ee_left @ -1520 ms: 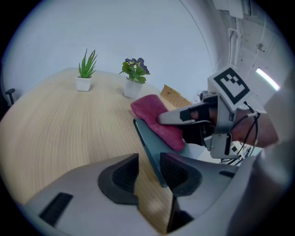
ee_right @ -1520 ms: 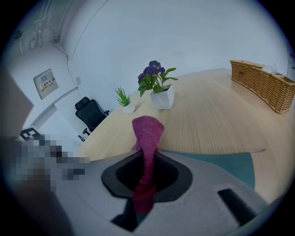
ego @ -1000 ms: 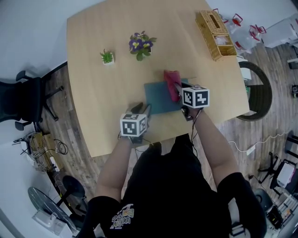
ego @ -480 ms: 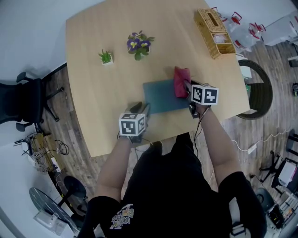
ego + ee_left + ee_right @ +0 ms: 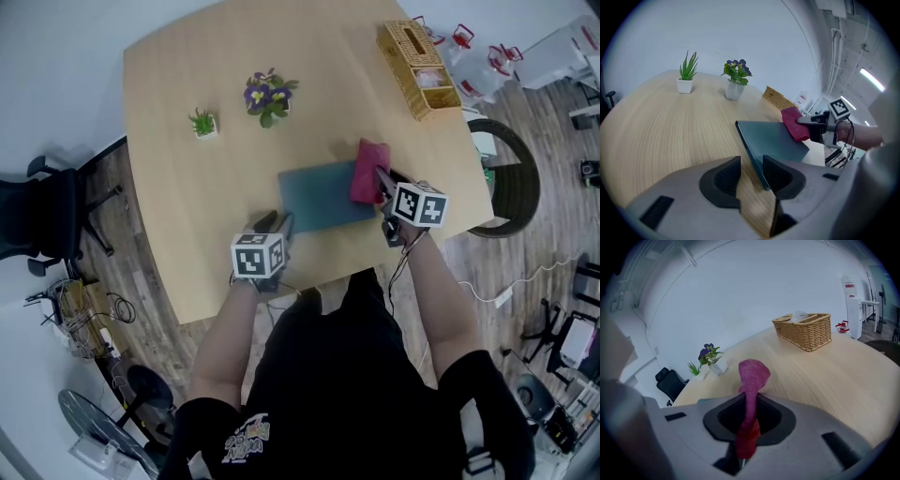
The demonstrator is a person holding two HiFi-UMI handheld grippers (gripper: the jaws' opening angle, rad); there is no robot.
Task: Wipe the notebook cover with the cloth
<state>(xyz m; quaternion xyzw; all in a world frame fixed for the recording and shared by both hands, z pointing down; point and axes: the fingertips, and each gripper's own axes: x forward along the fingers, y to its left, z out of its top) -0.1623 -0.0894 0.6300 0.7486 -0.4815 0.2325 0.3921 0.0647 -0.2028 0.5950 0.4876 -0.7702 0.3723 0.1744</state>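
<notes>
While the right gripper [image 5: 749,401] is clenched on the red cloth [image 5: 368,172], the cloth's free end bunches up beyond the jaws. Head view: cloth rests on the right end of the teal notebook [image 5: 319,197], which lies flat on the wooden table [image 5: 187,206]. Left gripper [image 5: 751,165]: jaws apart, grasping nothing. Bare table shows between them, with the notebook's near corner just beside the right-hand pad; contact cannot be told. Beyond the notebook: small green plant [image 5: 202,123], flowering plant [image 5: 265,94], wicker basket [image 5: 417,67] near the table's far right edge.
</notes>
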